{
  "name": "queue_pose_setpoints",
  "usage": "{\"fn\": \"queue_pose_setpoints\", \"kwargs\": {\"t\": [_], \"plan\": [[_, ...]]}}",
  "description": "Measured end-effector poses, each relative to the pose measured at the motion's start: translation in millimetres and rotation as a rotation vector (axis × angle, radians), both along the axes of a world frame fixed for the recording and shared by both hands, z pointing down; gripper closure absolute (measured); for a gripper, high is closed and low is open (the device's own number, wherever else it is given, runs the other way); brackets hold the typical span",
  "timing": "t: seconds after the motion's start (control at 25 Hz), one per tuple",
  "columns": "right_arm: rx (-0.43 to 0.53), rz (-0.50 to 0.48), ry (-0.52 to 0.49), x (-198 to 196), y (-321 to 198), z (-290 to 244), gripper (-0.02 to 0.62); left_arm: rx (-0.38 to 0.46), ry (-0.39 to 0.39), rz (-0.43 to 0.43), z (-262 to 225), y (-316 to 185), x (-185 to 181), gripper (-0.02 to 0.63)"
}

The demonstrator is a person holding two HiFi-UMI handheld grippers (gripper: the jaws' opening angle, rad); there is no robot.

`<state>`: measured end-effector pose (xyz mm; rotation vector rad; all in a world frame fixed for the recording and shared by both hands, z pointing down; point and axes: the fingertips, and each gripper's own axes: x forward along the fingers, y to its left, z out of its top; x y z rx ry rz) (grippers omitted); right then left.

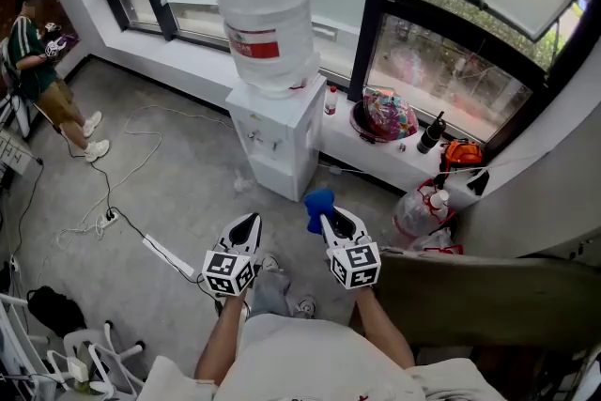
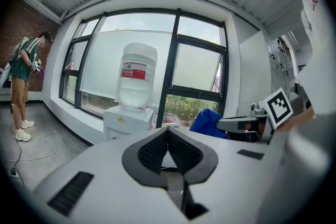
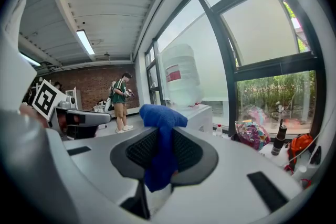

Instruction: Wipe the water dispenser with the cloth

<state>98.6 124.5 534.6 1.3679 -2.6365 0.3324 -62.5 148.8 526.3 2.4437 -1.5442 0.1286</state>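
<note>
Holding the blue cloth [image 1: 318, 205] clamped in its jaws, right gripper [image 1: 329, 223]; water dispenser [image 1: 275, 138] upright, ahead and slightly left, well apart; left gripper [image 1: 250, 223] alongside, jaws together, empty.

The head view looks steeply down from above onto the left tool [image 1: 250, 223] and right tool [image 1: 327, 221], the water dispenser [image 1: 275, 146] ahead of them on the floor [image 1: 178, 192]. Each tool view rides low behind its own jaws, facing roughly level toward that dispenser, well off, catching the other tool at its edge. All three share a standing person [image 1: 38, 61].
</note>
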Motion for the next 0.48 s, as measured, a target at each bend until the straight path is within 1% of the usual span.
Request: {"fn": "queue_pose_setpoints", "kwargs": {"t": [0.24, 0.48], "plan": [[0.0, -0.005, -0.001, -1.8, -20.6, 1.1, 0.508, 0.002, -0.004, 0.003, 2.5, -20.0, -0.4, 0.595], [-0.005, -0.001, 0.001, -7.6, -44.6, 5.1, 0.508, 0.001, 0.013, 0.001, 6.6, -43.7, -7.1, 0.594]]}}
